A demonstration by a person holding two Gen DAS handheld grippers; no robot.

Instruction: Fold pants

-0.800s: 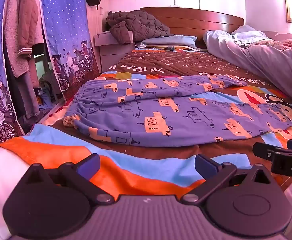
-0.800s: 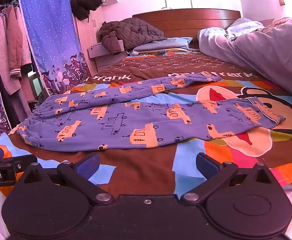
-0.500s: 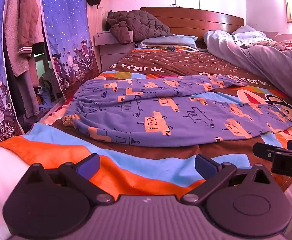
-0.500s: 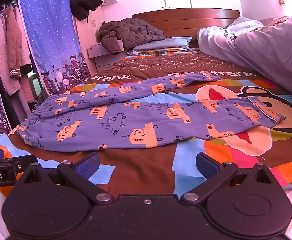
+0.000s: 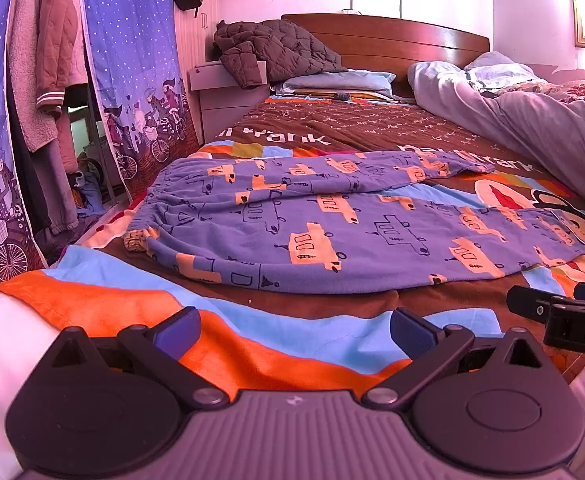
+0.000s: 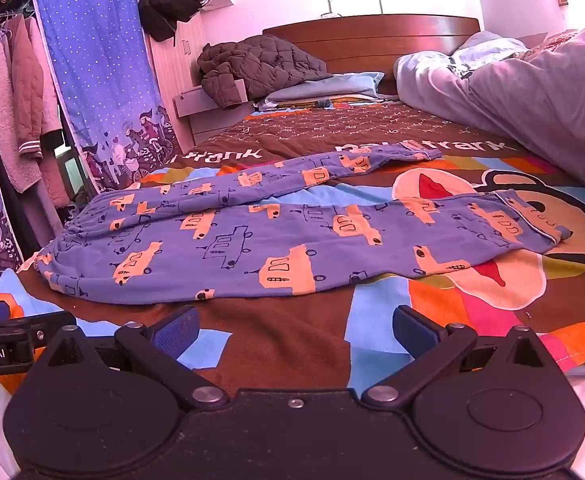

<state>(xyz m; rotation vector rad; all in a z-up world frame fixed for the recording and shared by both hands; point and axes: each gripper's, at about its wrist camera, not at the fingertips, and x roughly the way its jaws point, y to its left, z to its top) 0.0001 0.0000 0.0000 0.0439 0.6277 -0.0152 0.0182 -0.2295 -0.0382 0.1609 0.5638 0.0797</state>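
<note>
Purple pants (image 5: 332, 228) with orange car prints lie spread flat on the colourful bedspread (image 5: 276, 332), waistband to the left, both legs running right. They also show in the right wrist view (image 6: 292, 236). My left gripper (image 5: 294, 330) is open and empty, low over the bed's near edge, short of the pants. My right gripper (image 6: 292, 332) is open and empty, also short of the pants' near leg. Each gripper's tip shows at the edge of the other's view.
A grey duvet (image 5: 532, 120) is heaped along the bed's right side. A brown jacket (image 5: 276, 52) and pillows lie by the wooden headboard (image 5: 392, 36). A blue curtain (image 5: 132, 60) and hanging clothes (image 5: 40, 80) stand left of the bed.
</note>
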